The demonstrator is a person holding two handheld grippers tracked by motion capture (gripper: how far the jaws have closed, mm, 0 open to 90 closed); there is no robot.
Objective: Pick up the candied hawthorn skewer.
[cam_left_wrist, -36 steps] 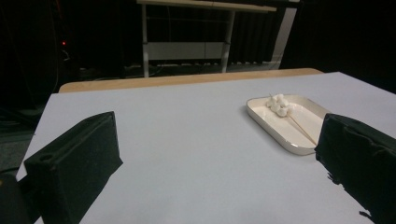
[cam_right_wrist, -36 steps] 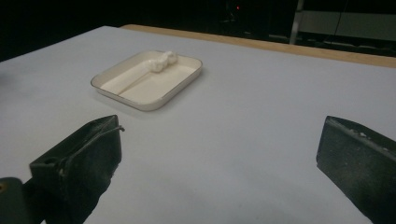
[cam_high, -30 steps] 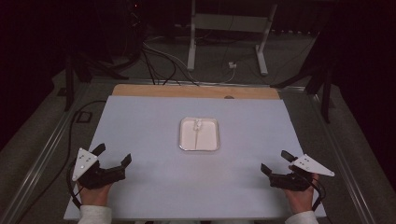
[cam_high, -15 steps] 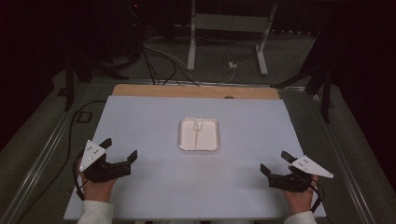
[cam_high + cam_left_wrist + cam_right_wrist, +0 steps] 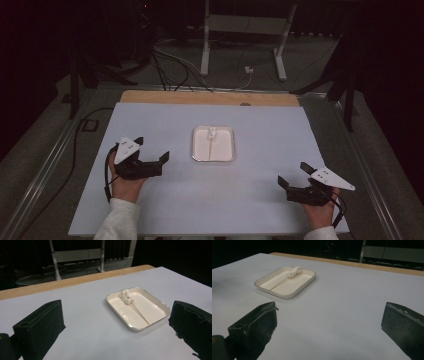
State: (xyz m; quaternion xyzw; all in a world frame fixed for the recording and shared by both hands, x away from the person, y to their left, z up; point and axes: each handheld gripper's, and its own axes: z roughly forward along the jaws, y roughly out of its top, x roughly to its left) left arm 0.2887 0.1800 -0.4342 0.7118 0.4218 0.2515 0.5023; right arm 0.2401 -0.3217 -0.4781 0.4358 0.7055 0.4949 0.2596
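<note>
Beside the tray's [image 5: 197, 150] left edge, the left gripper [image 5: 151, 156] is being held just above the table [image 5: 250, 200], jaws spread wide, nothing being gripped between them. In the left gripper view the tray [image 5: 160, 319] is being framed between the two black jaws, so the approach is judged to be in hand.

Well apart from the tray, toward its near right corner, the right gripper [image 5: 292, 175] is being rested low over the table, jaws likewise wide apart and holding nothing.

Inside the tray, one thin wooden skewer [image 5: 140, 312] is lying lengthwise, with a clump of small white marshmallow-like pieces [image 5: 126, 297] at the end farthest from the person. The pieces look to number about four or five; an exact count cannot be made.

Notes on doing the step well: the stick is being judged thin and lying flat on the tray floor, so the jaws should be brought down along its bare near half, away from the soft pieces, and narrowed before contact. The tray rim is raised; it should be cleared from above, not from the side. The tray may slide if nudged, so steadying with the right gripper is advised.

Count: one tray, one skewer, two grippers, one table.
</note>
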